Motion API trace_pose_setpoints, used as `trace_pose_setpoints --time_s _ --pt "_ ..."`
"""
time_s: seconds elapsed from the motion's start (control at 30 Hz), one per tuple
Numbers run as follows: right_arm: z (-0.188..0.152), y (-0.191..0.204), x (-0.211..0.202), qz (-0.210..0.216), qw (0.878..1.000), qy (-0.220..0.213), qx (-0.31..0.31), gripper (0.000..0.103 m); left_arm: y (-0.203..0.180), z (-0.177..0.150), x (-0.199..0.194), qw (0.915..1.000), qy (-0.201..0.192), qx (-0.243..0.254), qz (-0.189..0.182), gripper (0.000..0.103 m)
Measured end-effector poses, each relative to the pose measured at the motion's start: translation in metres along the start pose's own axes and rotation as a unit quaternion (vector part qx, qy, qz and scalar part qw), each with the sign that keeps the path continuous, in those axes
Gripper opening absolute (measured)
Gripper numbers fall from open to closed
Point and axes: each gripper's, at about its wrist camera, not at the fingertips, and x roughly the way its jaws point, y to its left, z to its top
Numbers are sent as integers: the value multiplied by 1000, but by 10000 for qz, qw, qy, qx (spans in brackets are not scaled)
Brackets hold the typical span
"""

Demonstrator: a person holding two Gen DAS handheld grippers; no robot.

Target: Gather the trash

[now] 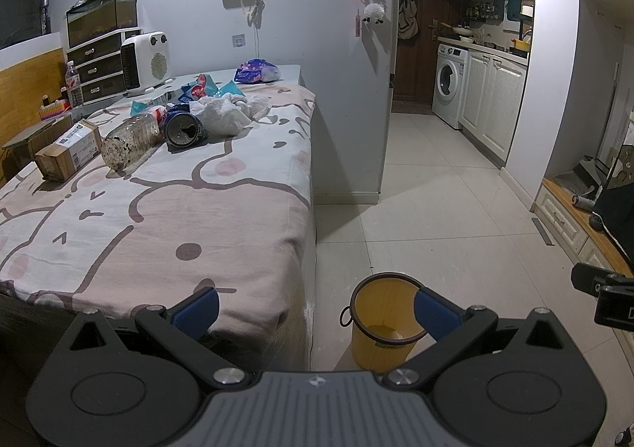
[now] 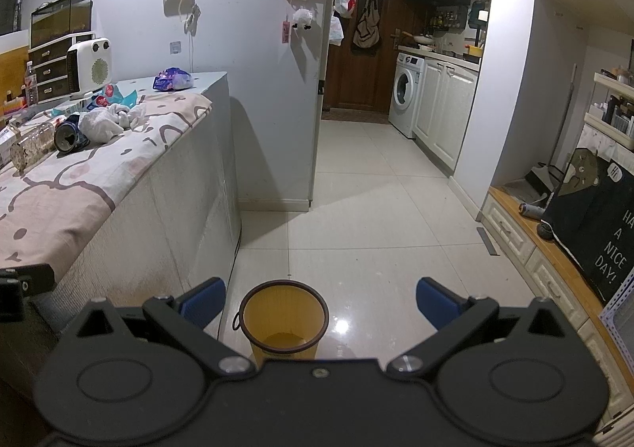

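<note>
Trash lies in a heap on the pink-patterned cloth (image 1: 206, 209) far from both grippers: a cardboard box (image 1: 67, 153), a clear plastic bottle (image 1: 132, 142), a dark can (image 1: 184, 130), crumpled white tissue (image 1: 226, 112) and blue wrappers (image 1: 202, 86). The same can (image 2: 69, 138) and tissue (image 2: 105, 124) appear at the left of the right wrist view. A yellow bin (image 1: 384, 322) with nothing in it stands on the floor beside the table. My left gripper (image 1: 315, 310) is open over the table corner. My right gripper (image 2: 319, 302) is open above the bin (image 2: 283, 322).
A white heater (image 1: 144, 60), a drawer unit (image 1: 95, 66) and a water bottle (image 1: 73, 84) stand at the table's back. A purple packet (image 1: 255, 70) lies on the grey ledge. White floor tiles (image 2: 376, 209) run to a washing machine (image 2: 406, 92). A low wooden bench (image 2: 535, 245) lines the right.
</note>
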Motion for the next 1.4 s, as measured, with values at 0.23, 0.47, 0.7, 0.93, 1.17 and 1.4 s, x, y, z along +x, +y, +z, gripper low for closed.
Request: trace_pose_setpoints --time_s 0.23,0.47,0.7,0.93,1.17,1.4 --pt "-3 -1 2 -4 10000 7 5 103 0 0 0 10000 1 0 -1 103" --pt "-1 -1 0 -6 10000 9 4 103 0 0 0 10000 2 0 -2 103" --pt "-4 -1 2 -8 10000 16 2 103 0 0 0 10000 -1 -3 0 103" --pt "-4 -2 3 -5 10000 24 3 103 0 0 0 10000 10 0 -7 103" --pt "-4 -5 5 -38 10000 29 41 103 -1 2 4 10000 -49 41 16 103" --pt "1 -5 14 -30 10000 49 66 103 7 13 15 9999 -127 1 108 103"
